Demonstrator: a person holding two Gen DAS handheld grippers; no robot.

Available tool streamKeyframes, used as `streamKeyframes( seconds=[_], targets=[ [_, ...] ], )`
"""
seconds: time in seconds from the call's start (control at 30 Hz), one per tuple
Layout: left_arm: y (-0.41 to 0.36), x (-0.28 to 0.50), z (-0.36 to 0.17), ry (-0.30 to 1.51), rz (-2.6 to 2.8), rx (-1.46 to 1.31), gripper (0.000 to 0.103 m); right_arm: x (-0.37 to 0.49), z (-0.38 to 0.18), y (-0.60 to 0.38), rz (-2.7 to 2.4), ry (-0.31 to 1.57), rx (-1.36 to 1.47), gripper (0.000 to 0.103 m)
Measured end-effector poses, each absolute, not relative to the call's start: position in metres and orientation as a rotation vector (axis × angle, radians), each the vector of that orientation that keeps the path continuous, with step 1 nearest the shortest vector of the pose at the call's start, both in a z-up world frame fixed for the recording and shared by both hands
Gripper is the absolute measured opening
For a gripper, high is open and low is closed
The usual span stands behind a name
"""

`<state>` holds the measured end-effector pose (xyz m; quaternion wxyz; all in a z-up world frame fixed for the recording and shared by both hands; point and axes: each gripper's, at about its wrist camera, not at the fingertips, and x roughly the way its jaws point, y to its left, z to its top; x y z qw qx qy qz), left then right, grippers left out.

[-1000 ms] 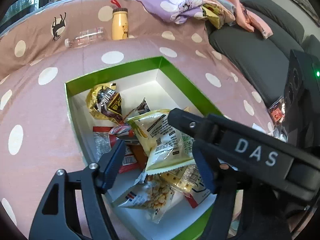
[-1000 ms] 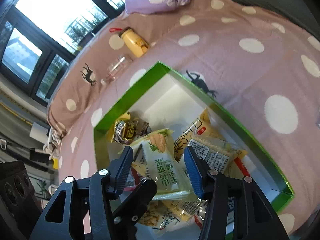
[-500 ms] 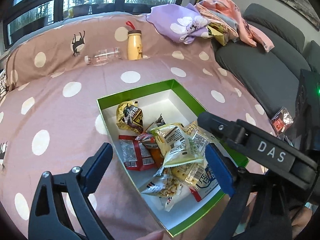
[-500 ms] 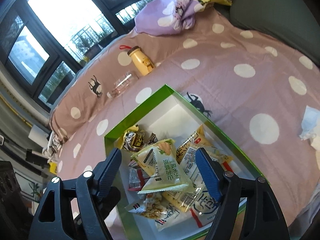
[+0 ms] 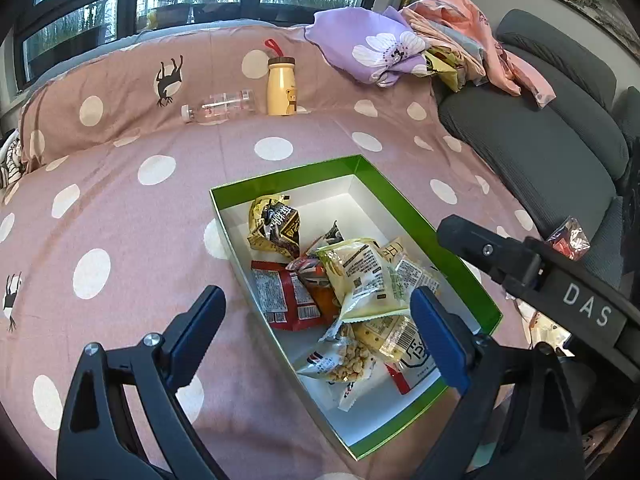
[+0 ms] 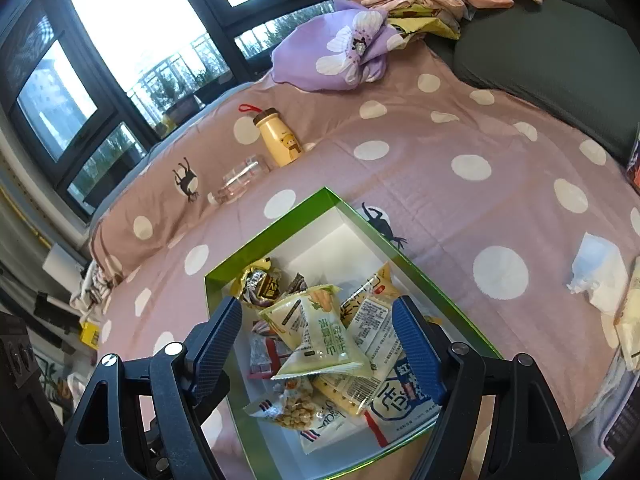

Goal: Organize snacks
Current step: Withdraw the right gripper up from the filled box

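A green box with a white inside lies on the pink dotted bedspread. It holds several snack packs: a pale green pack on top, a gold and brown pack, a red pack, and a clear peanut pack. My left gripper is open and empty, raised above the box's near end. My right gripper is open and empty above the box; its arm crosses the left wrist view.
A yellow bear bottle stands at the back, with a clear plastic bottle lying next to it. Crumpled purple and pink bedding and a grey sofa lie to the right. White tissue lies on the bedspread.
Both grippers have risen and pulled back from the box, jaws opening wider. The pale green pack that sat between the fingers now rests on the pile.
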<state>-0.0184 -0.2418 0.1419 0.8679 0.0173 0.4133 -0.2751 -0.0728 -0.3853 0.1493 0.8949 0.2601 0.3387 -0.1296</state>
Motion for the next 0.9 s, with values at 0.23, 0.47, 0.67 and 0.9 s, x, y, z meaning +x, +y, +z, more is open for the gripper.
streamKeyframes(
  seconds=[0.23, 0.47, 0.67, 0.9],
  targets=[
    [-0.2411, -0.0184, 0.1409, 0.876, -0.568, 0.034, 0.094, -0.0761, 0.1515, -0.387, -0.286, 0.702, 0.527, 0.078],
    [-0.2373, -0.0198, 0.1412, 0.876, -0.559, 0.03, 0.094, -0.0759, 0.151, -0.3904, -0.31, 0.713, 0.522, 0.078],
    [-0.2346, -0.0213, 0.1419, 0.875, -0.555, 0.034, 0.094, -0.0763, 0.1514, -0.3892, -0.311, 0.713, 0.518, 0.078],
    [-0.2326, -0.0232, 0.1422, 0.874, -0.556, 0.032, 0.094, -0.0755, 0.1514, -0.3892, -0.333, 0.72, 0.5, 0.078]
  ],
)
